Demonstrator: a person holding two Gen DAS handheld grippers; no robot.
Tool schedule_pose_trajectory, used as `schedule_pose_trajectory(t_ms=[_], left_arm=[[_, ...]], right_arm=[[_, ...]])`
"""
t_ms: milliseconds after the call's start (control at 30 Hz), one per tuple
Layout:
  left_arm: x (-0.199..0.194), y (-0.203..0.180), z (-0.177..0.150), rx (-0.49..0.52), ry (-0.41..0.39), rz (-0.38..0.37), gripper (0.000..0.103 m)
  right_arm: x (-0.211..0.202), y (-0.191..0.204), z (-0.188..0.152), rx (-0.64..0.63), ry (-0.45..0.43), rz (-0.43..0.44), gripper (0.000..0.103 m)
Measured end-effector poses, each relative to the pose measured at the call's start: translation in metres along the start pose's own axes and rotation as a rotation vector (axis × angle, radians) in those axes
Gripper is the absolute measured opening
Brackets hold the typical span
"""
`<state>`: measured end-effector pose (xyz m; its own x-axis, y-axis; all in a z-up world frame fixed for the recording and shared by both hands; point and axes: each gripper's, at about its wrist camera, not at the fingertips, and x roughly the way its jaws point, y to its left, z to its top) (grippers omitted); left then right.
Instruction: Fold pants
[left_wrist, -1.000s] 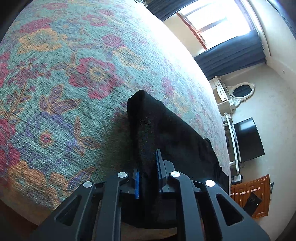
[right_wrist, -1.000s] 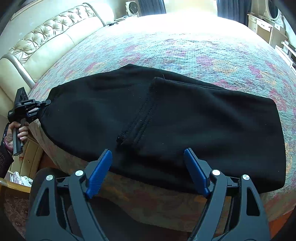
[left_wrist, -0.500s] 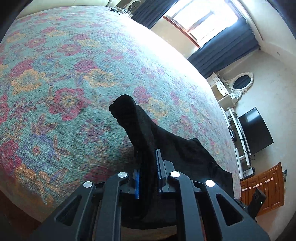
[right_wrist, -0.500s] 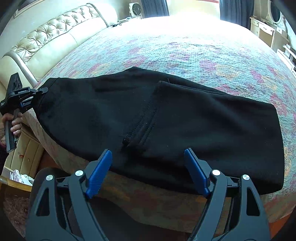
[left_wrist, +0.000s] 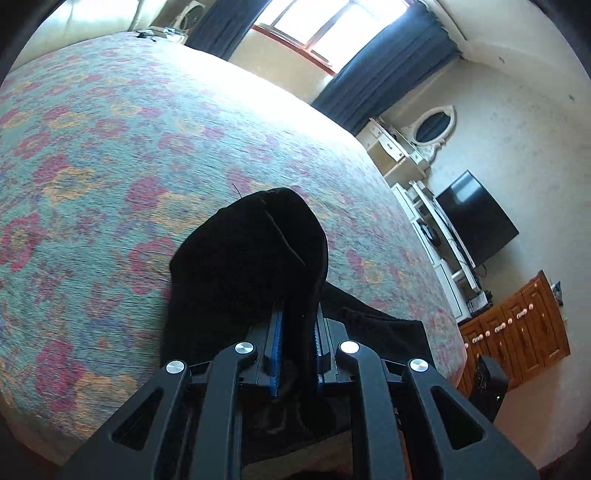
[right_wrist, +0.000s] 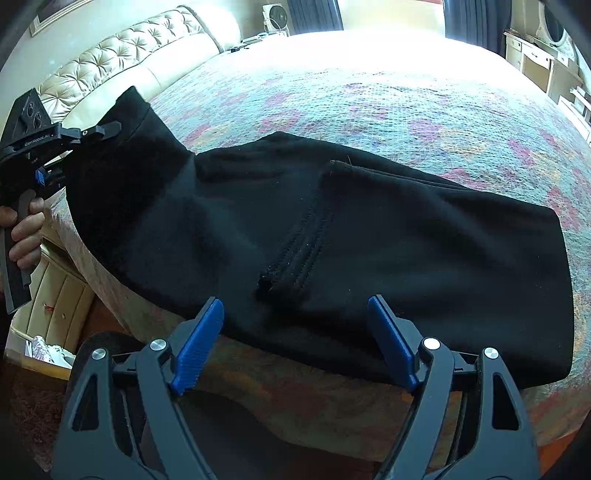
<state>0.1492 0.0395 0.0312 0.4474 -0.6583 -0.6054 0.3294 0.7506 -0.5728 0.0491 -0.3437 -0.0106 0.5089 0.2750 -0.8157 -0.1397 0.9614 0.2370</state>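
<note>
the only readable writing is the white "genrobot.ai" lettering on the black body of the left gripper (right_wrist: 96, 130), seen at the upper left of the right wrist view, where a bare hand (right_wrist: 24, 230) wraps its handle at the left edge. the black, soft, fleece-like pants (right_wrist: 332, 236) lie across the near edge of the bed with the floral teal, pink and orange woven bedspread (right_wrist: 406, 99), filling the middle of that frame from left to right; a stitched seam line runs down the centre of the cloth to a small bunched knot near the lower middle, and a folded layer with a straight hem edge sits on the right half. the left end of the pants is lifted off the bedspread and tapers up toward the upper left, where the left gripper's jaws are pressed together on the fabric. in the left wrist view the same cloth (left_wrist: 251, 258) rises as a rounded black hump in the centre of the frame, pinched between the blue ribbed pads (left_wrist: 275, 354) of the left gripper (left_wrist: 295, 332), with the rest trailing off to the lower right. the right gripper (right_wrist: 295, 332) sits at the bottom of its own view, its blue pads (right_wrist: 197, 347) spread wide apart, holding nothing, just in front of the near edge of the pants. a black flat television (left_wrist: 476, 221) stands at the right of the left wrist view, and a cream tufted headboard (right_wrist: 110, 66) is at the upper left of the right wrist view.
</note>
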Motion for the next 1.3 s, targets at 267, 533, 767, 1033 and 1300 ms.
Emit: schedule_pose_trajectory(t_ms=[267, 533, 767, 1033, 1300], left_arm=[[0.092, -0.046, -0.043, 0.098, 0.174, 0.005, 0.005], [0.098, -0.070, -0.073, 0.190, 0.226, -0.060, 0.008], [0.004, -0.068, -0.055, 0.121, 0.027, -0.144, 0.059], [-0.043, 0.072, -0.017, -0.091, -0.096, 0.249, 0.060], [-0.014, 0.082, -0.034, -0.119, 0.019, 0.188, 0.056]], right_arm=[[-0.001, -0.006, 0.001, 0.024, 0.002, 0.006, 0.080], [-0.004, -0.028, 0.003, 0.149, 0.001, 0.079, 0.080], [-0.003, -0.051, 0.000, 0.328, -0.003, 0.224, 0.084], [0.036, -0.016, 0.036, 0.449, 0.052, 0.490, 0.087], [0.100, 0.050, 0.072, 0.509, 0.146, 0.646, 0.087]])
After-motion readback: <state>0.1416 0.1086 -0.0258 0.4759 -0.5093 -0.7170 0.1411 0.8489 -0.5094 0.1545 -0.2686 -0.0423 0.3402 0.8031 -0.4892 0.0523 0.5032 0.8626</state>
